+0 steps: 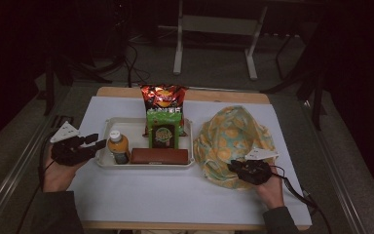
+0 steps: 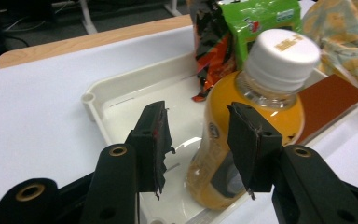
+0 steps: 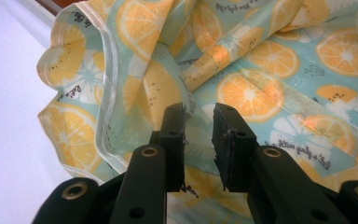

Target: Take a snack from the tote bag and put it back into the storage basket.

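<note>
Two grippers at work: the left gripper [image 1: 93, 142] sits just left of the white tray [image 1: 104, 163], the right gripper [image 1: 234, 167] at the near edge of the orange-print bag [image 1: 229, 131], which lies right of the tray.
Juice bottle: an orange juice bottle [image 2: 242, 116] with a white cap stands upright in the tray's near-left corner; in the left gripper view it rises just beyond the jaws, overlapped by the right one.
Left gripper state: jaws spread apart with nothing between them; the bottle is not yet clasped.
Right gripper state: in the right gripper view [image 3: 198, 140] the jaws stand a little apart over a fold of the bag's plastic; whether they pinch it cannot be told.
Bag: crumpled and slumped on the white table cover [image 1: 141, 192], its rimmed mouth edge [image 3: 107, 84] toward the tray.
Other tray contents: a brown flat bar [image 1: 159, 156] lies along the tray's near wall beside the bottle; a green snack packet [image 1: 163, 127] stands behind the bar; a red chip bag [image 1: 164, 97] leans at the tray's far edge.
Step in hand: judged as the approach to the bottle, while the other hand readies the bag to receive it.
Next move calls for: easing the left jaws forward around the bottle's body, closing squarely below the shoulder so the round bottle does not tip, and taking a firm hold of the bag's rim to lift its mouth open.
</note>
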A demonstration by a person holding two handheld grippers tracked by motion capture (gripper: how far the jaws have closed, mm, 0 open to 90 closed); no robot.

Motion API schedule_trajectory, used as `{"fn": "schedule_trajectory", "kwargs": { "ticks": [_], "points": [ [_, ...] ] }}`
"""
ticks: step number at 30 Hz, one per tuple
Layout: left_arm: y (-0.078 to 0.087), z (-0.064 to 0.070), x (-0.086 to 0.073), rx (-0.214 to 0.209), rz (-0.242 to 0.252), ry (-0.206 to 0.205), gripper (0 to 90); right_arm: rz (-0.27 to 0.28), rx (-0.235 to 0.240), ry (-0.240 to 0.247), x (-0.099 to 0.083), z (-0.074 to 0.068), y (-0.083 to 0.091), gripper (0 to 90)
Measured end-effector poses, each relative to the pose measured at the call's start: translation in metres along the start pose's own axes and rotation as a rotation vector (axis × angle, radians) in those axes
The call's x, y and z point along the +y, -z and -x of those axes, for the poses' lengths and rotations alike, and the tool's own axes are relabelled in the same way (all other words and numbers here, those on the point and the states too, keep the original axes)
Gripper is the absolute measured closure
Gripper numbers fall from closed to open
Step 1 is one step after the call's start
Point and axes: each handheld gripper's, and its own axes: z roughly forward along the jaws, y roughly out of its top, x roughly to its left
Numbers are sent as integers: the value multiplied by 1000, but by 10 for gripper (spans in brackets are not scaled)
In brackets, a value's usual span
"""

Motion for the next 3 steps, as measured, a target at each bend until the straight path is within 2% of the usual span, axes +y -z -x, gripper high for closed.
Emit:
{"fn": "schedule_trajectory", "kwargs": {
  "ticks": [3],
  "points": [
    [-1, -2, -1, 10, 0, 12, 565, 0, -1, -2, 0, 0, 1, 740]
  ]
}}
